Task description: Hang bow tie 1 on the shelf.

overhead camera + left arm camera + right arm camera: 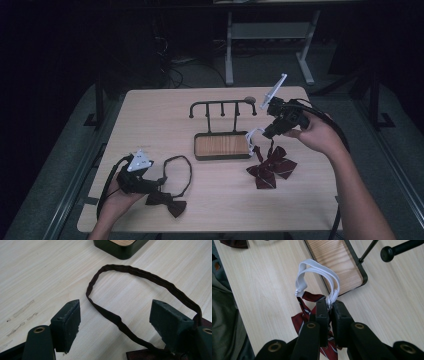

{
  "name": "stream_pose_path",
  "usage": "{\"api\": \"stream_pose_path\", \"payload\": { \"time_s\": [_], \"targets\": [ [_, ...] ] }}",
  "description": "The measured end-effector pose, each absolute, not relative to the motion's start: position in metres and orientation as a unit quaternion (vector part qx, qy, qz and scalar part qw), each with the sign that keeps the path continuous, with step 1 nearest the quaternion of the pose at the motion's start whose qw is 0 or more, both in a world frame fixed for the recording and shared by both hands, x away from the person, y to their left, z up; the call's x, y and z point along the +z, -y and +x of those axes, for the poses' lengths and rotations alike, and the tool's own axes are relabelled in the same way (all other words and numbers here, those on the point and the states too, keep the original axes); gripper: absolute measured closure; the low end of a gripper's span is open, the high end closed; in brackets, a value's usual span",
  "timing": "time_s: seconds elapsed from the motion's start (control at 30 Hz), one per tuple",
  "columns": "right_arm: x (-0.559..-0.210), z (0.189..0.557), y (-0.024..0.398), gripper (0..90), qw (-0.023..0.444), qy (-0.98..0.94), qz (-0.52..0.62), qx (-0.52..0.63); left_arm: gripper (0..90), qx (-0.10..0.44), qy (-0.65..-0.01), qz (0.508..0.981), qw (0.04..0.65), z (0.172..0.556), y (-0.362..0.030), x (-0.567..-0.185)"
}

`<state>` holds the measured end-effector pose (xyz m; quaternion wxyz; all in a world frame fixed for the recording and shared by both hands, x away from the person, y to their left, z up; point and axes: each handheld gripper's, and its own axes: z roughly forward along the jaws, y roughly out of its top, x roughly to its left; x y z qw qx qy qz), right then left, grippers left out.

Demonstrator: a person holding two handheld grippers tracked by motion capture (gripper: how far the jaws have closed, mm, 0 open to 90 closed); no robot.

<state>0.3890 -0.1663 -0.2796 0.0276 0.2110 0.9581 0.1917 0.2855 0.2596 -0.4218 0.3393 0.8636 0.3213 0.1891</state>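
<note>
My right gripper (267,133) is shut on the white elastic strap (254,135) of a maroon striped bow tie (272,167). The tie trails down from the strap to the table, right of the tray. In the right gripper view the jaws (330,303) pinch the white strap (317,267), which loops up ahead of them, and the maroon tie (299,320) hangs below. My left gripper (161,181) rests low at the front left. It stands open (116,306) over the brown strap loop (140,273) of a dark bow tie (167,202), without pressing on it.
A dark rack with several pegs (222,105) rises from a wood-lined tray (200,155) at the table's middle. One knobbed peg (387,253) reaches past my right gripper. The pale wooden table (150,120) ends close behind the rack. A metal stand (230,55) is on the floor beyond.
</note>
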Motion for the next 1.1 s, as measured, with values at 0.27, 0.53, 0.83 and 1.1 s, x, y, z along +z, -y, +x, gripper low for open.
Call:
{"api": "stream_pose_path", "payload": {
  "time_s": [0.27,0.53,0.83,1.1],
  "targets": [
    [-0.273,0.392,0.165,83.9,0.033,-0.957,0.212,0.196,25.4,0.189,-0.323,0.863,0.339,0.286,-0.260,-0.422],
    [-0.269,0.399,0.165,83.9,0.034,-0.955,0.221,0.194,25.4,0.188,-0.323,0.863,0.340,0.286,-0.259,-0.423],
    [-0.263,0.410,0.162,83.9,0.040,-0.954,0.229,0.187,25.3,0.188,-0.322,0.864,0.340,0.286,-0.260,-0.423],
    [-0.257,0.421,0.164,83.9,0.045,-0.951,0.244,0.184,25.3,0.186,-0.323,0.863,0.340,0.286,-0.260,-0.423]
  ]
}}
